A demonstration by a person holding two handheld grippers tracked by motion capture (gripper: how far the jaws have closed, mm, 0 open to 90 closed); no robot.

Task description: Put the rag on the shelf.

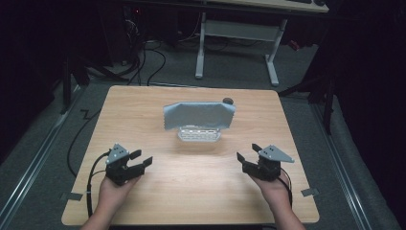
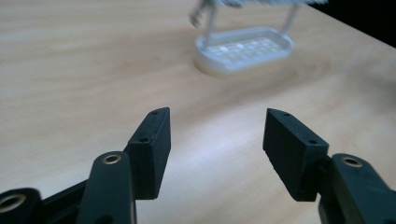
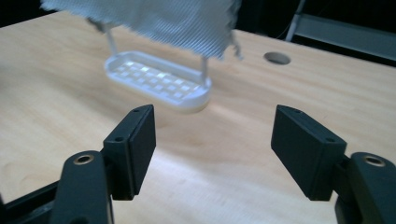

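Observation:
A grey-blue cloth point(image 1: 198, 115) hangs over a small white rack whose oval base point(image 1: 198, 134) stands at the middle of the wooden table point(image 1: 191, 191). The cloth point(image 3: 154, 21) drapes above the base point(image 3: 159, 81) in the right gripper view, and the base point(image 2: 245, 49) lies ahead in the left gripper view. My left gripper point(image 1: 142, 159) is held low at the front left, open, nothing between its jaws. My right gripper point(image 1: 248, 152) sits at the front right, open and empty too. Both point toward the rack, well short of it.
A round cable hole point(image 3: 277, 58) is in the tabletop beyond the rack, with a small dark knob point(image 1: 228, 100) near the cloth's far right corner. A white-legged desk point(image 1: 237, 33) stands on the floor behind the table. Cables point(image 1: 91, 177) trail from the left gripper.

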